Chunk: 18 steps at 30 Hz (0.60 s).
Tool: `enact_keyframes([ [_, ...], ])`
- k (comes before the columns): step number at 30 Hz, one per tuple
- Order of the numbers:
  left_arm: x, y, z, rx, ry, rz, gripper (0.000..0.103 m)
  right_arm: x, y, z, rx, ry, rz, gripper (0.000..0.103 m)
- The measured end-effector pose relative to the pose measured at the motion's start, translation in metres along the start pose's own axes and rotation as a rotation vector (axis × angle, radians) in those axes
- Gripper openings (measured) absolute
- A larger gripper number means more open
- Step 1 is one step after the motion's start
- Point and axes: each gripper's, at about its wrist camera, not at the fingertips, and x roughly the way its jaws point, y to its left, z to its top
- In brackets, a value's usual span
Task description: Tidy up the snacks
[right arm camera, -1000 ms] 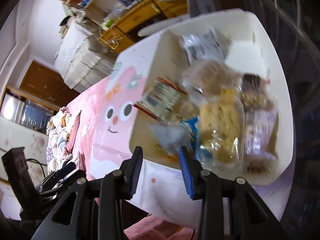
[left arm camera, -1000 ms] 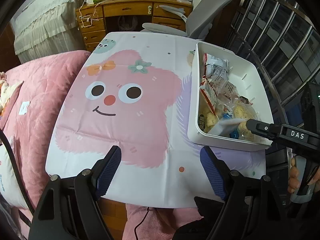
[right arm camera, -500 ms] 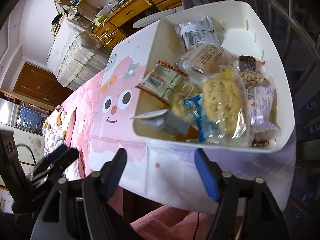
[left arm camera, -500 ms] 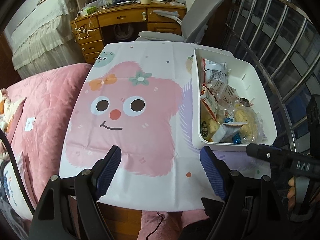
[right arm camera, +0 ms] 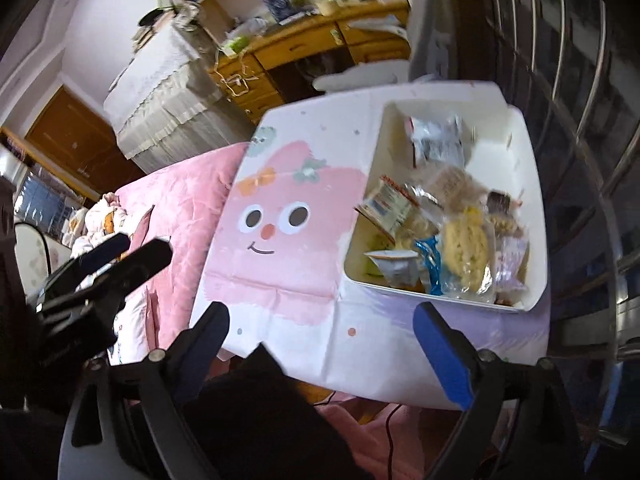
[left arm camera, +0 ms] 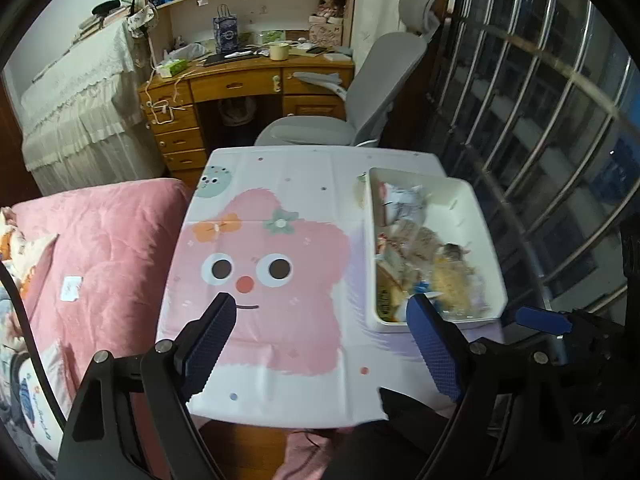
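While the snack packets lie heaped in the white rectangular bin, we record the bin at the right side of the table, its right wall close to the table's right edge and its near wall set back from the near edge. The printed tablecloth (a pink cartoon face with two round eyes and a red nose) covers the whole top, and its left and middle portions lie bare, giving open room. A pink quilt borders the left edge; a barred window grille stands close along the right. Beyond the far edge we note a grey office chair and a wooden desk.

Writing: the packets carry printed labels, too blurred for us to read; one foil-edged packet shows a white label panel. A round pale biscuit in clear wrap lies beside a blue wrapper.

Tongs: the left gripper hangs above the near half of the cloth, jaws opening, wide apart, nothing between them. The right gripper hangs over the near table edge just short of the bin, jaws likewise opening wide, empty, touching nothing.
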Motion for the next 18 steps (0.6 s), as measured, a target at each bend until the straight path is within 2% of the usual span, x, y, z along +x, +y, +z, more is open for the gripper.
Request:
enact_keyframes([
  [5,-0.019,-0.001,-0.011,0.006,-0.010,0.013,0.089,-0.029,0.019,-0.008,-0.020,-0.038,-0.063,0.096],
  [7,-0.023,-0.002,-0.018,0.014,-0.018,0.057,0.090,-0.036,0.025,-0.015,-0.032,-0.042,-0.099,0.096],
  [9,-0.028,-0.003,-0.022,0.028,-0.021,0.081,0.096,-0.038,0.027,-0.023,-0.038,-0.033,-0.139,0.096],
  [14,-0.029,-0.002,-0.031,0.033,-0.011,0.105,0.102,-0.040,0.026,-0.040,0.021,-0.039,-0.162,0.096],
  [18,-0.020,0.001,-0.038,0.025,0.019,0.110,0.102,-0.036,0.025,-0.047,0.063,-0.034,-0.206,0.100],
])
